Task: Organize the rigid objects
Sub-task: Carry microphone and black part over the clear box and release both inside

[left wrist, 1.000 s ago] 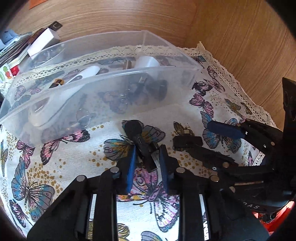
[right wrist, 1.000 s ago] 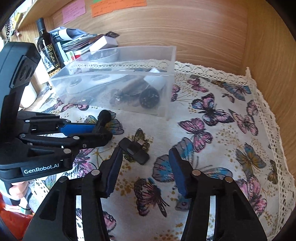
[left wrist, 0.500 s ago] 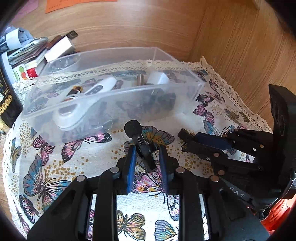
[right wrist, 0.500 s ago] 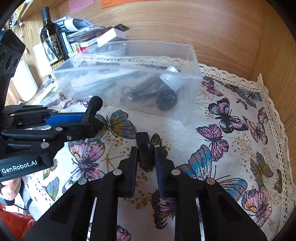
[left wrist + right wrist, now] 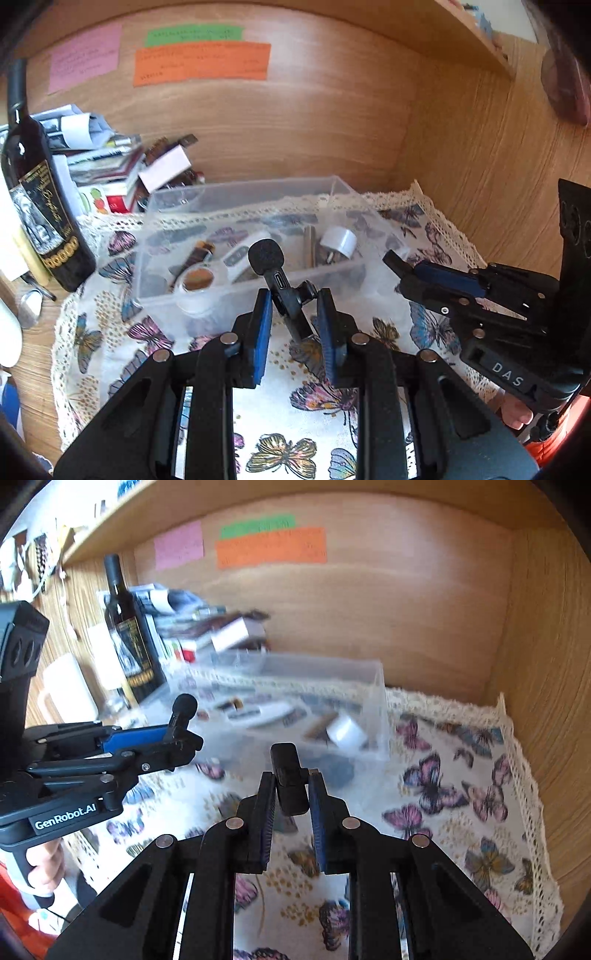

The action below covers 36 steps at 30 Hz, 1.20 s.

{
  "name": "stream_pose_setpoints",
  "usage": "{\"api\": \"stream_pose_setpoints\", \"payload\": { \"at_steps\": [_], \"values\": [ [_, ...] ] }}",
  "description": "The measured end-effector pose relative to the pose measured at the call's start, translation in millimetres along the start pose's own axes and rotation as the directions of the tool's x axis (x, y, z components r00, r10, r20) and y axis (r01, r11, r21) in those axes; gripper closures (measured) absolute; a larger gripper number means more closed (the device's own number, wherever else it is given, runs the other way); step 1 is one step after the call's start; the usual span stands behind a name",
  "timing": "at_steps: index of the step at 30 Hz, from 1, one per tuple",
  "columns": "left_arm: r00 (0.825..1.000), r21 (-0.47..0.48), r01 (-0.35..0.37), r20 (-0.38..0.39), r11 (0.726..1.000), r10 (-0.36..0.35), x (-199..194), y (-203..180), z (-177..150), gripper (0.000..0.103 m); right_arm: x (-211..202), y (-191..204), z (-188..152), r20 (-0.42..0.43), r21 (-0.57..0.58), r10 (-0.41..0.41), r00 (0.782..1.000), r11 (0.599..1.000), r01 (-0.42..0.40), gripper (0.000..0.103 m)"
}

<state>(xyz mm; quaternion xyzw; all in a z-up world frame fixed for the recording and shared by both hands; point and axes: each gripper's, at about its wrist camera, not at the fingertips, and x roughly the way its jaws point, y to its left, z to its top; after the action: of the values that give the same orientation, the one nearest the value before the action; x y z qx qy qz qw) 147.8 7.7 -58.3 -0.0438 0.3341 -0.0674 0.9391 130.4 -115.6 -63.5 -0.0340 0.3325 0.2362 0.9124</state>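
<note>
While the left gripper (image 5: 293, 317) hangs above the butterfly tablecloth (image 5: 295, 435), its blue pads (image 5: 263, 325) are clamped on a small clip-on microphone (image 5: 282, 284), foam head pointing up and away, right at the near wall of the clear plastic bin (image 5: 236, 291)! Over on the right side of that bin, the right gripper (image 5: 290, 794) has its own catch: a small black rectangular piece (image 5: 288, 775), pinched between narrowly parted fingers (image 5: 266, 805), standing upright just short of the bin's near wall. Both items are off the cloth, both held firmly. Inside the bin, a white cylindrical cap (image 5: 339, 240) sits toward the right end, a white tape roll (image 5: 195, 288) lies against the near wall. Left of the bin stands a dark bottle (image 5: 40, 206), and behind it a pile of papers and boxes (image 5: 110, 162). Coloured notes (image 5: 201, 62) are stuck to the wooden back panel beyond.
</note>
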Motion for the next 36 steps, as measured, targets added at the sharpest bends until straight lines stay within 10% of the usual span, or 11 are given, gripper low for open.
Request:
{"api": "stream_pose_setpoints", "payload": {
  "at_steps": [13, 36],
  "values": [
    [0.995, -0.03, -0.062, 0.074, 0.998, 0.064, -5, 23, 30, 0.079, 3, 0, 35, 0.077, -0.014, 0.013, 0.997, 1.0, -0.012, 0.086],
    [0.992, -0.073, -0.046, -0.119, 0.996, 0.037, 77, 50, 25, 0.079, 89, -12, 38, -0.107, 0.026, 0.023, 0.994, 0.999, -0.02, 0.086]
  ]
}}
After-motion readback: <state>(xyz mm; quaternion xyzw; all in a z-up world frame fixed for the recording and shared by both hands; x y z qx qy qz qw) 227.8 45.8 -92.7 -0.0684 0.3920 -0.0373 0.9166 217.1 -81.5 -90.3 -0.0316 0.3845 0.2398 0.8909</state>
